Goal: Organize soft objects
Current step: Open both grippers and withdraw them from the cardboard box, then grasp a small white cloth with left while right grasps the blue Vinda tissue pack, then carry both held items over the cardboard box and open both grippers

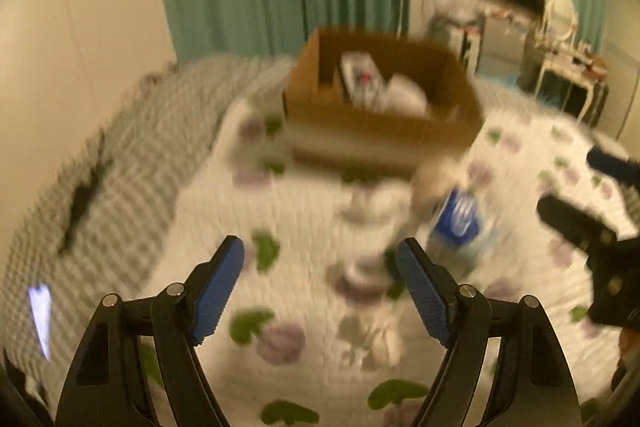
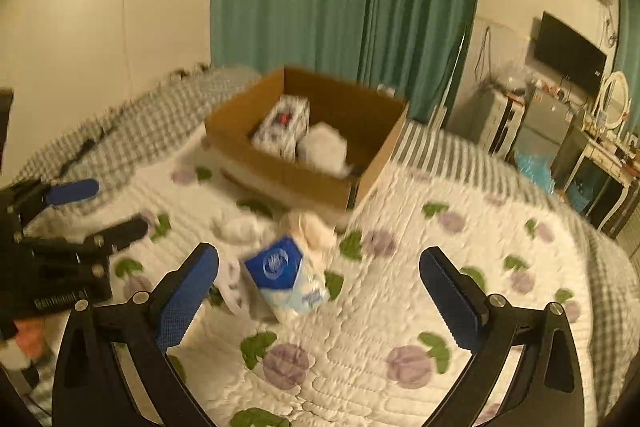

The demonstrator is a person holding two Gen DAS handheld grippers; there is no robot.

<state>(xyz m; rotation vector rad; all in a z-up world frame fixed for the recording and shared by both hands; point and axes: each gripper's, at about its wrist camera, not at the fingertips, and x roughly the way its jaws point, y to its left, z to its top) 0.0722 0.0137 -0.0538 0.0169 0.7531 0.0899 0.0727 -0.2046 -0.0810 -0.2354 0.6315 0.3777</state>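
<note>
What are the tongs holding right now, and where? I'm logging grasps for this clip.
Nothing. Left tongs and right tongs are both open and empty above the quilt; the blue pack lies untouched.

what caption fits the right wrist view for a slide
Open right gripper above a blue-and-white tissue pack on the floral quilt, cardboard box behind.

**Soft things in the box and on the quilt**

An open brown cardboard box [image 2: 304, 163] stands on the flowered bed quilt [image 2: 460, 287]. Inside it lie a white patterned pack [image 2: 282, 125] and, touching it, a fluffy white bundle [image 2: 324, 147]. In front of the box, on the quilt, a blue-and-white tissue pack [image 2: 286, 277] lies tilted, with a cream cloth [image 2: 314, 229] just behind it and a small white soft item [image 2: 238, 227] nearby.
</note>
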